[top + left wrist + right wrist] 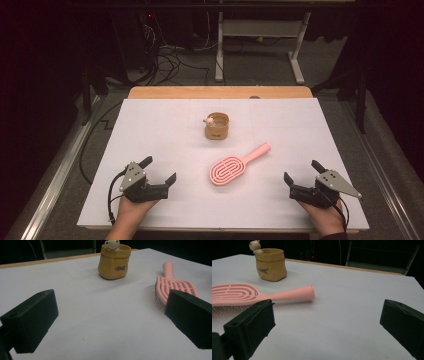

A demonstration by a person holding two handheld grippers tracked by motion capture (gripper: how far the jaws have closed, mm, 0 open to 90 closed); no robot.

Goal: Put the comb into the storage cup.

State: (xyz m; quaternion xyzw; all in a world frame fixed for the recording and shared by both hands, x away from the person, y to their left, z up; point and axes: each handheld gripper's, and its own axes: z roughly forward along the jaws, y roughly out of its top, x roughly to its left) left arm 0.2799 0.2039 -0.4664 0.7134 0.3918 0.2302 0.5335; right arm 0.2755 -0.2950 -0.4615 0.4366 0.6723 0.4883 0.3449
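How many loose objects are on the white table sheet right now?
2. A tan paper-bag-shaped pot with a small figure on its rim toward the far middle; a pink plastic hairbrush nearer, between the open grippers. Nothing seems hidden.

Count of things on the white table

One pink hairbrush (pixel 234 167) lies on the white table (pixel 150 130); one tan pouch-shaped pot (pixel 216 126) stands beyond it, with one small pale animal figure (pixel 210 120) perched on its rim. Two hand-held grippers sit at the near edge, the left gripper (pixel 160 170) and the right gripper (pixel 301 172), each with two black jaws spread wide, four jaws in all. Two hands hold them.
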